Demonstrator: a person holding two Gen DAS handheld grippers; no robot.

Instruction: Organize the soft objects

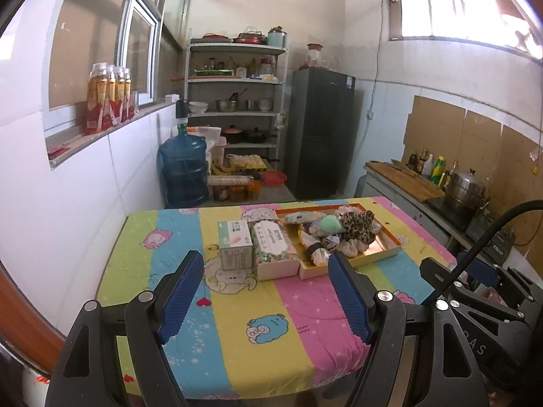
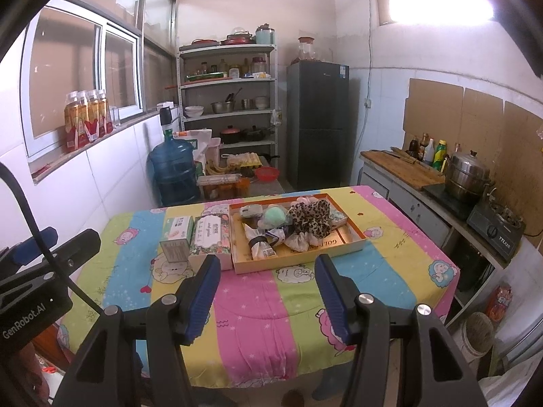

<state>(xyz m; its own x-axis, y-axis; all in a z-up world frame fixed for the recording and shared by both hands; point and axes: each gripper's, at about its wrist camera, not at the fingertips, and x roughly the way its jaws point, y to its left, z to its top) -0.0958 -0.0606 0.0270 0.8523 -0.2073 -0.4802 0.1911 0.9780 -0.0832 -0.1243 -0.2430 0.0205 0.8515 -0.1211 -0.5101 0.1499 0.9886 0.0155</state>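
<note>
While both sets of jaws stand wide with nothing between them, the left gripper and right gripper hang over the near edge of the table, well short of the goods. Beyond them, on the striped cloth, lies a shallow tray heaped with soft things: a leopard scrunchie, a green puff, a banded cloth bundle and pale scrunchies touching one another. Just left of the tray sit a floral box and a tissue box, side by side.

The heap in the tray would suit either a pile gathered there or one awaiting sorting; the pictures do not settle which. For any pick, I judge it best to come down on one item alone, close on its bulk rather than a loose frill, and lift straight so neighbours do not drag. The tray looks light and may slide on the cloth.
</note>
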